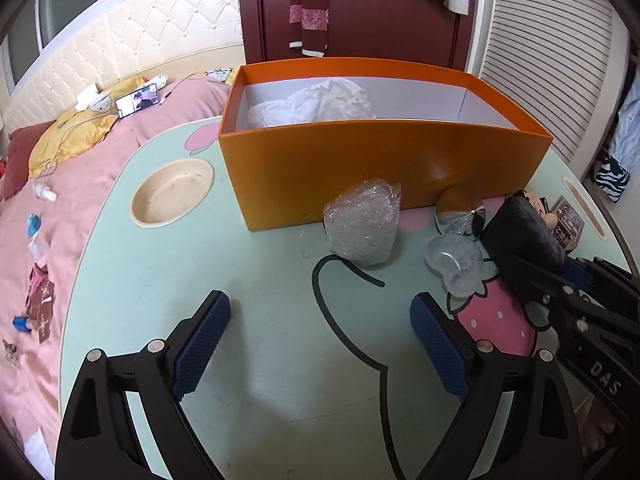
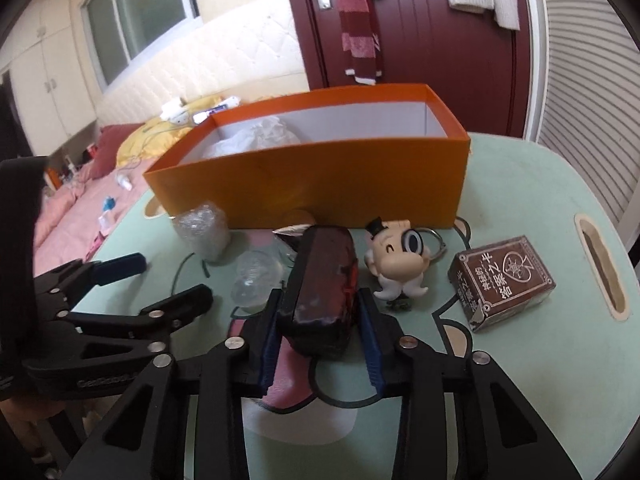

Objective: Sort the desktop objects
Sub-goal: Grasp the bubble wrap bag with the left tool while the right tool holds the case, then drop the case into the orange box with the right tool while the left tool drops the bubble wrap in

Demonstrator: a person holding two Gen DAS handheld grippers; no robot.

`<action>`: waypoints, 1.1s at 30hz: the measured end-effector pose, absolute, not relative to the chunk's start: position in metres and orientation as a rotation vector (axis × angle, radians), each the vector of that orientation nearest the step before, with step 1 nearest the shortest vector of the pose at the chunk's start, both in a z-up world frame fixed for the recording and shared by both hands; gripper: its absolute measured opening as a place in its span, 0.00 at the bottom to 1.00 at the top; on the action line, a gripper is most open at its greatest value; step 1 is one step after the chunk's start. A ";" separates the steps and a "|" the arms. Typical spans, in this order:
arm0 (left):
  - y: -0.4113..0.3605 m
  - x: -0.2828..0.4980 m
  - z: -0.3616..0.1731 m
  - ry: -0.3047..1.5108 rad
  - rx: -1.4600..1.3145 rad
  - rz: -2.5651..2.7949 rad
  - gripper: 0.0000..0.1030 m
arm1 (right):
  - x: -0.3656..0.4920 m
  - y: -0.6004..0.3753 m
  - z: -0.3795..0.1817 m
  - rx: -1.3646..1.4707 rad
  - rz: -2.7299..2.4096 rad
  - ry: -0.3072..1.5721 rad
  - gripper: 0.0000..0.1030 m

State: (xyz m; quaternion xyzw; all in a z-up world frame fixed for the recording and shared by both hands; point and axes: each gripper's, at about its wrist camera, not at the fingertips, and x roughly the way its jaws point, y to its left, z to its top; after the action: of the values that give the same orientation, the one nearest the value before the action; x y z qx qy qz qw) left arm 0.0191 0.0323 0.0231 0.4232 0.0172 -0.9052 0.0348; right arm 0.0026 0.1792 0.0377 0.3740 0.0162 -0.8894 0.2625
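While gripped lengthwise, dark case (image 2: 322, 280), right tongs (image 2: 320, 320)

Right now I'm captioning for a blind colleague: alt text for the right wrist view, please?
The right tongs grip a dark rectangular case above a mint cartoon-print table. Beyond it stands an open orange cardboard box; a moustached figurine keychain and brown card box lie right.

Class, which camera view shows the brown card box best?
The right wrist view: the brown card box lies whole on the table, its printed top readable. The left wrist view shows only a corner behind the dark case held by the right gripper.
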 end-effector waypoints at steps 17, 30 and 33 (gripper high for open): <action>0.014 -0.024 0.025 0.265 1.259 -2.828 0.81 | 0.010 0.182 0.038 0.976 -2.409 0.069 0.27; 0.012 0.007 0.029 0.286 1.238 -2.855 0.34 | 0.019 0.171 0.038 0.976 -2.413 0.069 0.27; 0.006 0.012 0.037 0.325 1.214 -2.861 0.34 | 0.020 0.171 0.040 0.981 -2.397 0.051 0.27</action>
State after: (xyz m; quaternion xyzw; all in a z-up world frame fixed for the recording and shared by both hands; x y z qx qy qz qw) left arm 0.0122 0.0063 0.0365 0.3884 0.1041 -0.9155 0.0084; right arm 0.0203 0.1708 0.0402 0.3644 0.0191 -0.8905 0.2719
